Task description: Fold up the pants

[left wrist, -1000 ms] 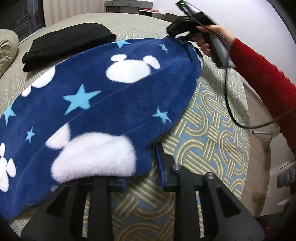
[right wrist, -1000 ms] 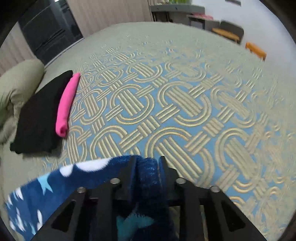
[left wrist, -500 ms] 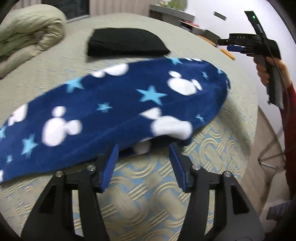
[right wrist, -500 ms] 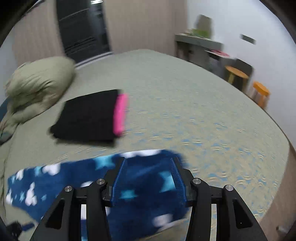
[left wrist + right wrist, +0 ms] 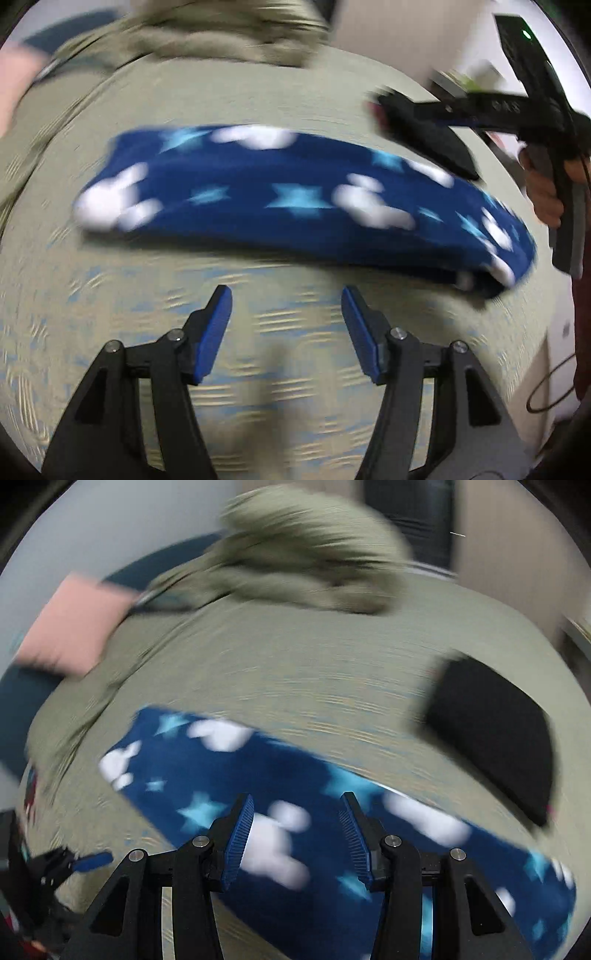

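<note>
The pants are dark blue fleece with white mouse heads and pale stars. They lie as a long folded strip across the bed cover. My left gripper hovers just short of their near edge, its jaws opening with nothing between them. My right gripper hangs above the middle of the pants, open and empty. In the left wrist view the right gripper shows blurred at the upper right, held by a hand. One blue pad of the left gripper shows at the lower left of the right wrist view.
A folded black garment lies on the bed to the right of the pants. A bunched green quilt and a pink pillow sit at the far end. The bed's edge drops off at the right.
Both grippers let go of the pants, opened and pulled back, swinging round. The pants have dropped onto the bed as a long strip.
</note>
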`<state>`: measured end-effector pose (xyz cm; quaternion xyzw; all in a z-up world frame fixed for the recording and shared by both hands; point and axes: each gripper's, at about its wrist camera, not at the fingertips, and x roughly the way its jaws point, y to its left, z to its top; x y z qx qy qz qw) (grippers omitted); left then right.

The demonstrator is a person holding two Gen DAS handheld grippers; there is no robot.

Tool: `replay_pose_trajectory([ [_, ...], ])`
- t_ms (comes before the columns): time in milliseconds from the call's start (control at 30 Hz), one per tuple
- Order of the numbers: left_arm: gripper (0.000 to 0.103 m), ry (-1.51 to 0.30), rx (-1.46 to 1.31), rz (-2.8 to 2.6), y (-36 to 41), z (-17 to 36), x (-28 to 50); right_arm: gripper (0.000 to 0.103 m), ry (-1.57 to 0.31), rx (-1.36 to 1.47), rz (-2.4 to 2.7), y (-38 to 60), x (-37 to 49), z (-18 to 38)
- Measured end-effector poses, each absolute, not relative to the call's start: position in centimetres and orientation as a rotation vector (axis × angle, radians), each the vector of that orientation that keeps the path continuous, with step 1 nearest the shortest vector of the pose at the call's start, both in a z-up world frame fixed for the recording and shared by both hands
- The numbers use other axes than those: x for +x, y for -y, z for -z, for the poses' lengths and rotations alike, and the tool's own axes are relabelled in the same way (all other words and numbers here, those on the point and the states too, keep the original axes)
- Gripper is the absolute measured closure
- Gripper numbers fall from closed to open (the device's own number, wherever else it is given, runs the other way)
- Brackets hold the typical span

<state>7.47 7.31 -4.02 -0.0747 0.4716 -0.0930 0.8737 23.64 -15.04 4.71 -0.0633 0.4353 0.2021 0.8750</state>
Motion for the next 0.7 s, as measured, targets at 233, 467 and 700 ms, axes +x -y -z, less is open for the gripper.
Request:
replay_pose_trajectory([
  [233,0.046,-0.912,-0.403,0.082,-18.3,6.0,9.0,0.054,-0.982,-0.310,-0.671,-3.3,30.2,-0.9],
  [467,0.050,-0.873,-0.527,0.139,-21.2,8.1,11.9,0.054,-1.000,-0.436,-0.785,-12.8,34.1,2.3],
  [700,0.052,-0.863,-0.644,0.189,-21.4,9.5,14.4,0.040,-1.010,-0.535,-0.859,-16.7,35.5,4.6],
])
